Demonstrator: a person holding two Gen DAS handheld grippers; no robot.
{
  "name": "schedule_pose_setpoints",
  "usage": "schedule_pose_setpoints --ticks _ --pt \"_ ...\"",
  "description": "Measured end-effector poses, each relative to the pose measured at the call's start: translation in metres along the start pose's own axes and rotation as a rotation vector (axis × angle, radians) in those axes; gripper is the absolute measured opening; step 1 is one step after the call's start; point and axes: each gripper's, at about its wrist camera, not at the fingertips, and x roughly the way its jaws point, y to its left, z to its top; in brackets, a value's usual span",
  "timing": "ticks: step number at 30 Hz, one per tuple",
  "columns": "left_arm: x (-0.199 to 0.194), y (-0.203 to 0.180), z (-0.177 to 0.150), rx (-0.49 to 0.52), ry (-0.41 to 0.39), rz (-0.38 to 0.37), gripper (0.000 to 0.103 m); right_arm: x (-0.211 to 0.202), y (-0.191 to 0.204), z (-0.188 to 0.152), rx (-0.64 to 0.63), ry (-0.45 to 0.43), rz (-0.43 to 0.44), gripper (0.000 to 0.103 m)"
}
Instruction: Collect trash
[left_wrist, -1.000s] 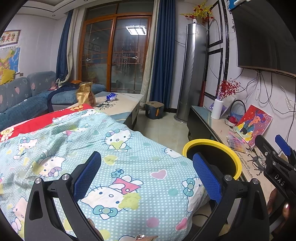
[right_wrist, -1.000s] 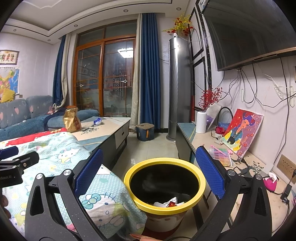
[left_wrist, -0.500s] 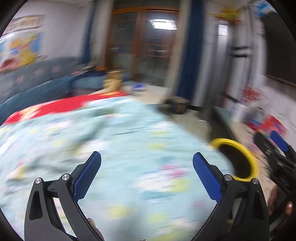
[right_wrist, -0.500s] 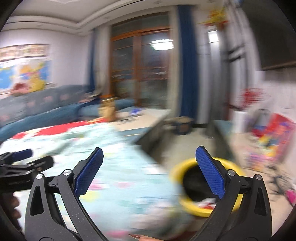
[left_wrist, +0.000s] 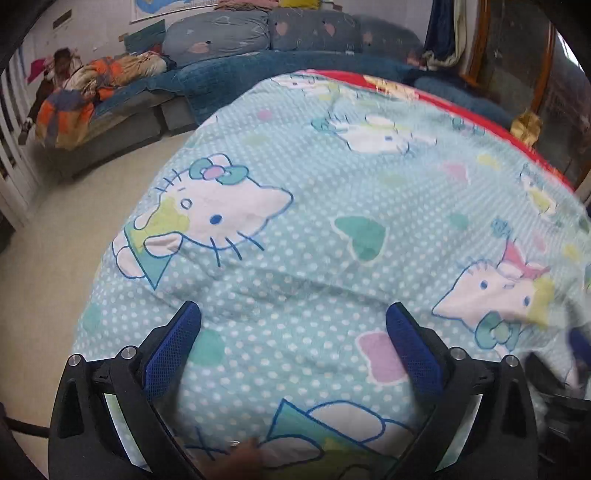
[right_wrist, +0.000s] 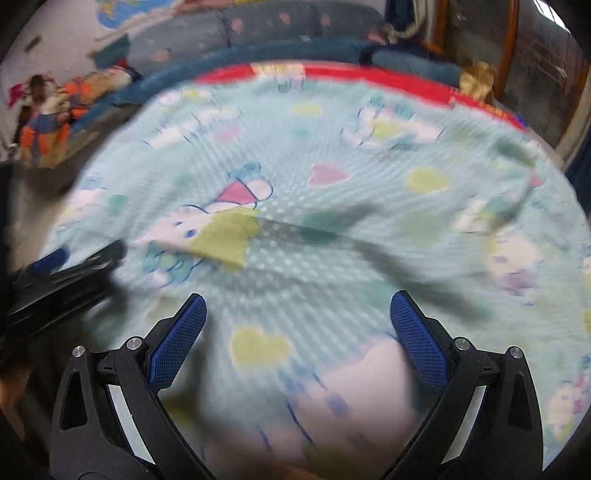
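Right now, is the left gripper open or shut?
Open. The left gripper has its two blue pads wide apart, and only the blanket shows between them; nothing is held.

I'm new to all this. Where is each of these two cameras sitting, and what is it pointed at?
Left wrist view: sits on the left gripper, looking along its open blue fingers down at the Hello Kitty blanket, with the blue sofa beyond.
Right wrist view: sits on the right gripper, fingers open, over the same blanket, blurred; the left gripper shows at its left edge.
Shared: blanket, sofa, red edge.
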Motion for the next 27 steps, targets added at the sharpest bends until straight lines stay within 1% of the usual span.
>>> schedule_pose_setpoints --ticks 2,6,8,11,12,15,20,22,27 --pt "0.001 -0.002 0.002 0.009 0.003 0.012 0.098 -0.008 0.001 -0.004 -0.007 -0.014 -0.013 0.094" --pt "0.001 -0.002 0.004 0.006 0.001 0.007 0.098 -0.011 -0.010 -0.007 0.035 -0.005 0.042 0.094" --pt "-0.003 -0.004 0.000 0.010 0.000 0.012 0.098 -0.013 -0.008 -0.008 0.023 -0.005 0.027 0.094" --pt "-0.003 -0.008 0.005 0.007 0.000 0.010 0.098 -0.015 -0.006 -0.011 0.025 -0.005 0.030 0.094" --pt "-0.004 -0.002 -0.004 0.008 -0.001 0.011 0.098 -0.016 -0.008 -0.011 0.026 -0.005 0.031 0.094" --pt "-0.004 -0.002 -0.003 0.007 -0.001 0.010 0.098 -0.012 -0.008 -0.006 0.025 -0.003 0.031 0.094" --pt "-0.004 -0.003 -0.002 0.008 -0.001 0.011 0.098 -0.014 -0.008 -0.009 0.025 -0.004 0.030 0.094" --pt "-0.004 -0.003 -0.001 0.007 -0.001 0.010 0.098 -0.005 -0.001 -0.002 0.024 -0.002 0.029 0.094" --pt "-0.004 -0.003 -0.002 0.007 -0.001 0.010 0.098 -0.010 -0.005 -0.006 0.024 -0.003 0.029 0.094"
